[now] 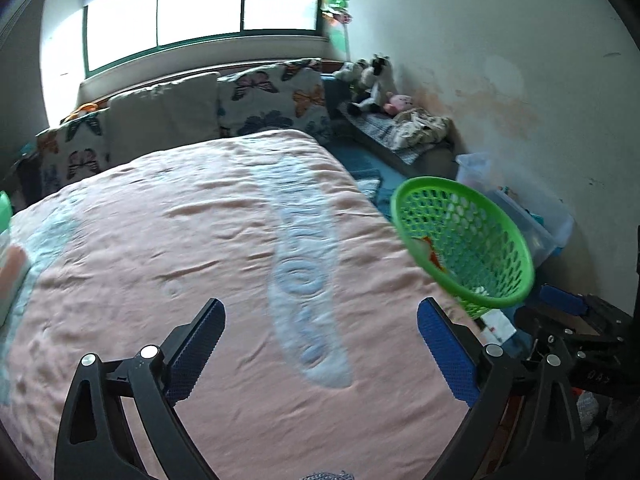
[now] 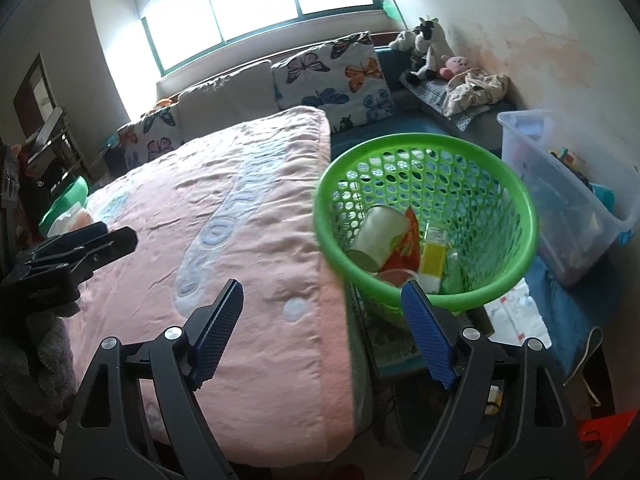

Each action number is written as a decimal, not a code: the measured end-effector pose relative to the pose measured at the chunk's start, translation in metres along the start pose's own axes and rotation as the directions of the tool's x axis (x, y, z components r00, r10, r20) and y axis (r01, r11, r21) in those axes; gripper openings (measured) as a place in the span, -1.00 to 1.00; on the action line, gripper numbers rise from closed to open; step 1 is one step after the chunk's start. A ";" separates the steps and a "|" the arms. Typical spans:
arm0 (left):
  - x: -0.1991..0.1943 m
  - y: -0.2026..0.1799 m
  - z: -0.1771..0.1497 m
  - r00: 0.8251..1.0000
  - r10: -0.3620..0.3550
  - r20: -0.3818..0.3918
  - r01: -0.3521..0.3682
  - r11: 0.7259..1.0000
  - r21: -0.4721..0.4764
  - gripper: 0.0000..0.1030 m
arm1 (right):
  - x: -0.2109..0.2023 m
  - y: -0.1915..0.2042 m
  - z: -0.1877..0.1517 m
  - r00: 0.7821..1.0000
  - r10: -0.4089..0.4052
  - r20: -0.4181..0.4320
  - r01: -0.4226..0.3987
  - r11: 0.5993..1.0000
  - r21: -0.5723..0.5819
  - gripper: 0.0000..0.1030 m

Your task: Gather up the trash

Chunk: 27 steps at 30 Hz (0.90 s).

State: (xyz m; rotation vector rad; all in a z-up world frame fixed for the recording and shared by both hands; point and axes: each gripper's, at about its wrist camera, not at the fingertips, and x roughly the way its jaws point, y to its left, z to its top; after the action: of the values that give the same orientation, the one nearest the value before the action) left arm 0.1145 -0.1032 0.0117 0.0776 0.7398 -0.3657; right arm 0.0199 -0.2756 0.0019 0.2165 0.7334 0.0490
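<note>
A green mesh basket stands beside the bed's right edge and also shows in the left wrist view. It holds a white paper cup, a red wrapper, a yellow carton and a clear bit of plastic. My right gripper is open and empty, just in front of the basket over the bed's edge. My left gripper is open and empty over the pink bedspread. The left gripper also shows in the right wrist view.
Butterfly pillows and plain cushions line the headboard under the window. A clear plastic storage bin stands right of the basket. Stuffed toys and crumpled cloth lie on a bench by the wall. A white paper lies on the blue floor.
</note>
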 end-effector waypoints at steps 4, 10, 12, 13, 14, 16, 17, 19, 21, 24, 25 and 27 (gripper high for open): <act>-0.012 0.016 -0.010 1.000 0.024 0.005 -0.023 0.999 -0.030 0.82 | 0.000 0.014 -0.002 1.000 0.007 0.000 -0.007 1.000 -0.019 0.58; -0.029 0.030 -0.024 0.998 0.066 0.020 -0.065 0.997 -0.035 0.85 | 0.000 0.027 -0.005 1.000 0.024 0.000 -0.024 0.999 -0.039 0.59; -0.034 0.035 -0.029 0.997 0.073 0.025 -0.072 0.996 -0.045 0.85 | 0.000 0.030 -0.006 1.000 0.032 -0.001 -0.032 0.999 -0.043 0.59; -0.036 0.037 -0.031 0.997 0.075 0.026 -0.074 0.996 -0.050 0.85 | 0.000 0.031 -0.006 0.999 0.033 -0.002 -0.033 0.998 -0.044 0.59; -0.037 0.038 -0.032 0.997 0.077 0.026 -0.076 0.996 -0.052 0.85 | 0.000 0.033 -0.007 0.999 0.036 -0.003 -0.036 0.998 -0.046 0.59; -0.040 0.041 -0.037 0.996 0.088 0.025 -0.086 0.995 -0.055 0.85 | 0.001 0.036 -0.007 0.999 0.040 -0.007 -0.040 0.998 -0.052 0.59; -0.041 0.042 -0.039 0.995 0.092 0.024 -0.090 0.994 -0.057 0.85 | 0.000 0.037 -0.007 0.999 0.041 -0.008 -0.041 0.998 -0.055 0.59; -0.042 0.047 -0.043 0.995 0.097 0.019 -0.095 0.993 -0.072 0.85 | 0.001 0.040 -0.007 0.999 0.043 -0.010 -0.044 0.997 -0.060 0.59; -0.044 0.051 -0.046 0.995 0.102 0.019 -0.100 0.991 -0.089 0.85 | 0.001 0.042 -0.008 0.999 0.045 -0.013 -0.046 0.997 -0.065 0.59; -0.045 0.056 -0.049 0.994 0.107 0.017 -0.105 0.989 -0.106 0.85 | 0.001 0.047 -0.008 0.999 0.051 -0.016 -0.053 0.996 -0.077 0.59; -0.045 0.058 -0.050 0.994 0.112 0.016 -0.110 0.988 -0.111 0.85 | 0.000 0.048 -0.008 0.998 0.054 -0.016 -0.055 0.995 -0.081 0.59; -0.047 0.059 -0.051 0.992 0.127 0.021 -0.123 0.986 -0.113 0.85 | 0.000 0.052 -0.008 0.998 0.056 -0.018 -0.058 0.994 -0.089 0.59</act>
State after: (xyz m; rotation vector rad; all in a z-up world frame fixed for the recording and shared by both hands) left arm 0.0707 -0.0242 0.0017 0.0133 0.7222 -0.2049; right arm 0.0162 -0.2231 0.0074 0.1520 0.7383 0.1375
